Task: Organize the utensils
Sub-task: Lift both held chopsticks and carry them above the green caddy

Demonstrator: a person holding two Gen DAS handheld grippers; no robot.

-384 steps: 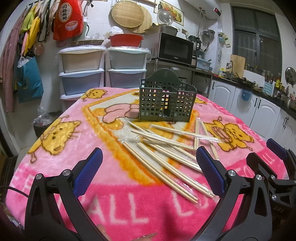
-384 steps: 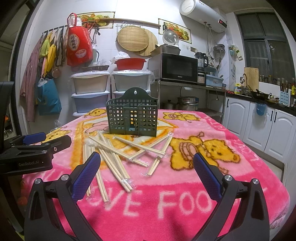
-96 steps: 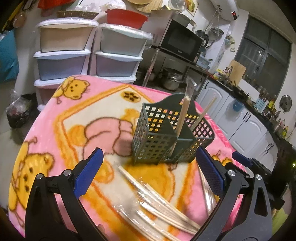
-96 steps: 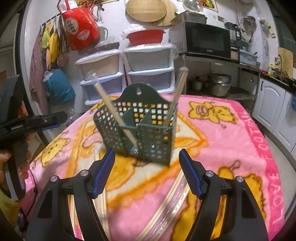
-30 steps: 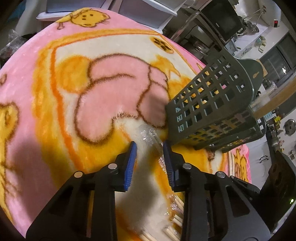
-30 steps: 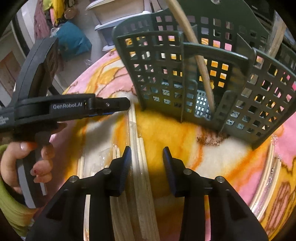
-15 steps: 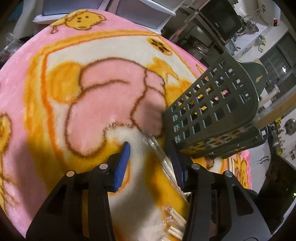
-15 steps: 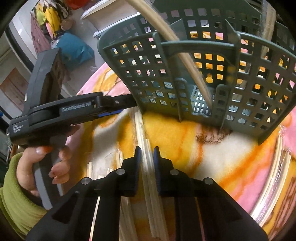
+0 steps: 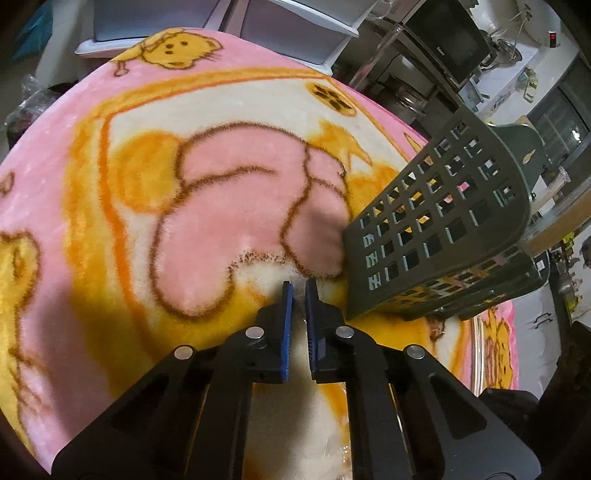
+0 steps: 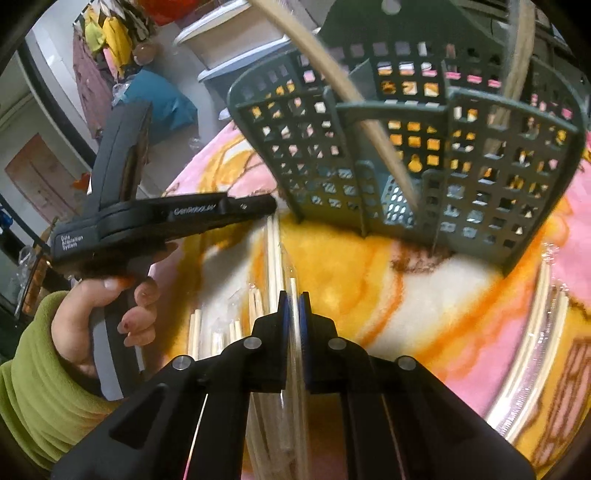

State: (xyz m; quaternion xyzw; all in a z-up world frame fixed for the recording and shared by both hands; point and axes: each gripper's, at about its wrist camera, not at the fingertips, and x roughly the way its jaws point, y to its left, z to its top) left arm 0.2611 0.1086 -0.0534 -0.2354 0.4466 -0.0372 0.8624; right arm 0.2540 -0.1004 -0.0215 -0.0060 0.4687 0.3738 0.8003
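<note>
A dark green lattice basket stands on the pink cartoon blanket. Two bare chopsticks lean in its compartments. My left gripper sits just left of the basket's base. Its jaws are closing to a thin gap on the end of a clear-wrapped chopstick pair. My right gripper is in front of the basket, its jaws closing on another wrapped chopstick pair whose wrapper tip pokes out past the pads.
Several more wrapped chopsticks lie beneath the right gripper, and others curve along the right. A hand in a green sleeve holds the left gripper. Storage drawers and a microwave stand beyond the table.
Both grippers' jaws have closed, each around a wrapped chopstick pair. The right gripper has shifted and lifted a little toward the basket. The left gripper has stayed in place.
</note>
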